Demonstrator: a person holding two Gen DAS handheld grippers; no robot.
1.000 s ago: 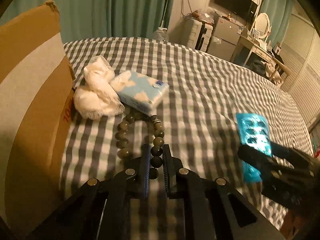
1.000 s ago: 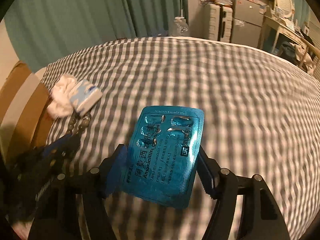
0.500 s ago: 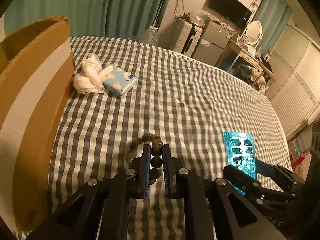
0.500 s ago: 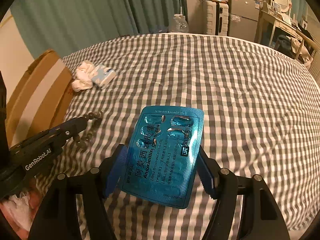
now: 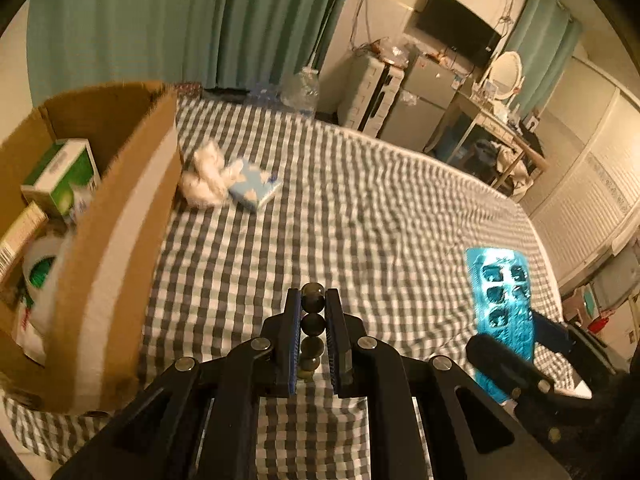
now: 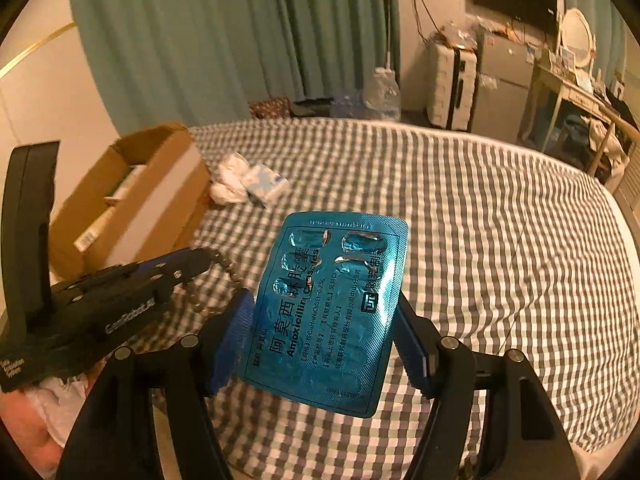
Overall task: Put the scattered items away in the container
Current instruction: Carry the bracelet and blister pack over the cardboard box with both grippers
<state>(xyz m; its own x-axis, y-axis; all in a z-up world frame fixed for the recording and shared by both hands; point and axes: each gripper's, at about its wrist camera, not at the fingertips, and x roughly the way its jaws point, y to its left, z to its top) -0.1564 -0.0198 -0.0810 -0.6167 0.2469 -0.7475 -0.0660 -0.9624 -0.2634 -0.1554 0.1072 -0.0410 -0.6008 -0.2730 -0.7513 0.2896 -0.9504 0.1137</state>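
Note:
My left gripper [image 5: 313, 300] is shut on a dark bead bracelet [image 5: 312, 322], held in the air above the checked bed; in the right wrist view the bracelet [image 6: 226, 266] dangles from that gripper [image 6: 202, 256]. My right gripper [image 6: 324, 312] is shut on a blue blister pack of pills [image 6: 332, 304], also seen at the right of the left wrist view, blister pack [image 5: 502, 296]. The open cardboard box [image 5: 116, 216] stands at the bed's left edge with cartons inside. A white crumpled cloth [image 5: 202, 178] and a blue tissue pack [image 5: 252, 186] lie beside the box.
The checked bedspread [image 5: 360, 208] stretches to the right. Beyond the bed are green curtains [image 6: 240, 40], a suitcase [image 6: 450, 84], a small fridge [image 6: 500, 92], a wall TV and a desk with a mirror [image 6: 576, 38]. A person's hand and white sleeve [image 6: 52, 400] show at lower left.
Both grippers have risen off the bed with their items: the bracelet now hangs clear, and the box's inside has come into view. The cloth and tissue pack look farther away.

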